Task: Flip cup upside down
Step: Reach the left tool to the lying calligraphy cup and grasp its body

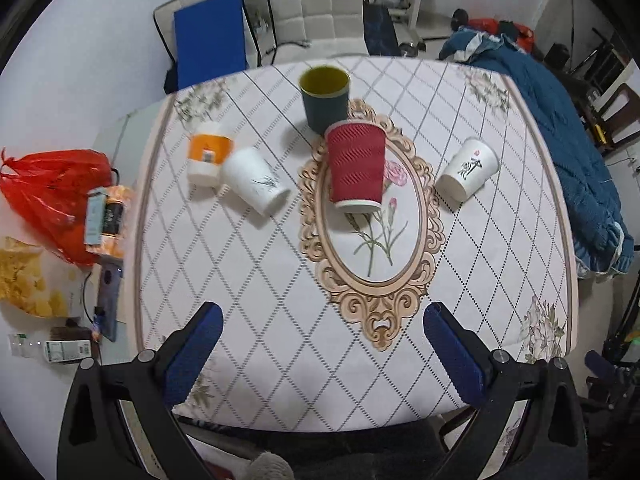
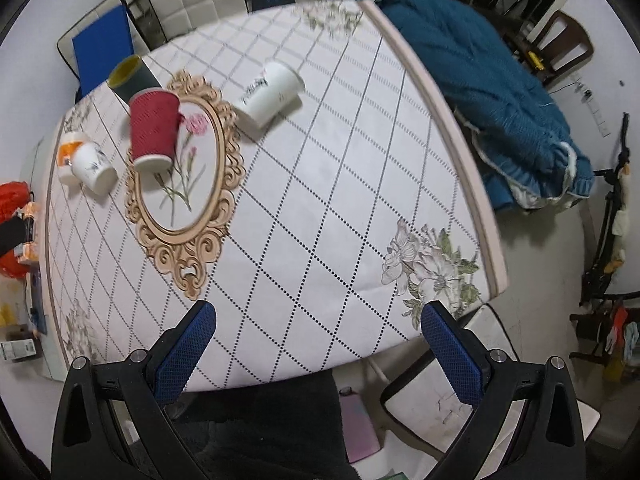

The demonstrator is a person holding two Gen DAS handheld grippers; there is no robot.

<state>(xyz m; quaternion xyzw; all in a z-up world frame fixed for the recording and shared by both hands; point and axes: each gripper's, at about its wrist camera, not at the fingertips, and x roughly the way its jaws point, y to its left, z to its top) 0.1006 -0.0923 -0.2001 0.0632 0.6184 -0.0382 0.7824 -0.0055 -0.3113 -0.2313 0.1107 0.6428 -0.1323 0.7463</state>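
table [image 1: 520,240]: floral diamond cloth | on it: red cup [image 1: 355,168], dark cup [image 1: 325,98], three white cups

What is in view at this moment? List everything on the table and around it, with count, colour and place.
green cup: 1, dark green, yellow inside, mouth up, far centre
red cup: 1, red ribbed, mouth down, on the oval motif
orange cup: 1, white with orange band, far left
white cups: 2, white with prints, left and right of the red cup
table: 1, white diamond-pattern cloth
chairs: 2, cream, behind table
blanket: 1, blue, right
red bag: 1, left
left gripper: open, empty
right gripper: open, empty
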